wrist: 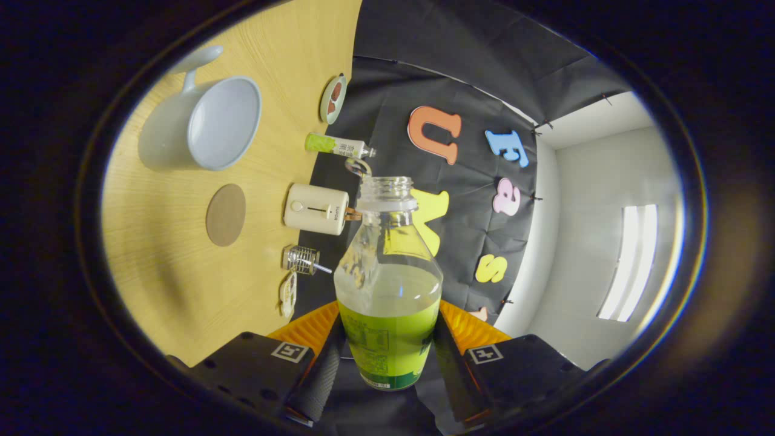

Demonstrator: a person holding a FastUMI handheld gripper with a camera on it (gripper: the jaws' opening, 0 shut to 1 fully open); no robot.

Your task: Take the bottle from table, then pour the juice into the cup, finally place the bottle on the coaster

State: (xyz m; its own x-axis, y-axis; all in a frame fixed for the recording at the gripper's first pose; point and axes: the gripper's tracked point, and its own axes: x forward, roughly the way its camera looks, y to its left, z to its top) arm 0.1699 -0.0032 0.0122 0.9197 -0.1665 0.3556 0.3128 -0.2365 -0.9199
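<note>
Gripper [387,357] rolled sideways: wooden table [157,266] stands as wall on its left. On table, pale blue cup [223,124], mouth facing camera, handle away. Just below it, round brown coaster [226,215], bare. Further right along table edge: cream box-shaped appliance [316,209], small green tube [336,145], small metal coil piece [301,259]. Between fingers, bottle [389,284], cap off, long axis along fingers, open neck pointing forward away from gripper, well apart from cup. Green juice fills lower part. Both fingers press bottle's sides, jaws closed to its width.
</note>
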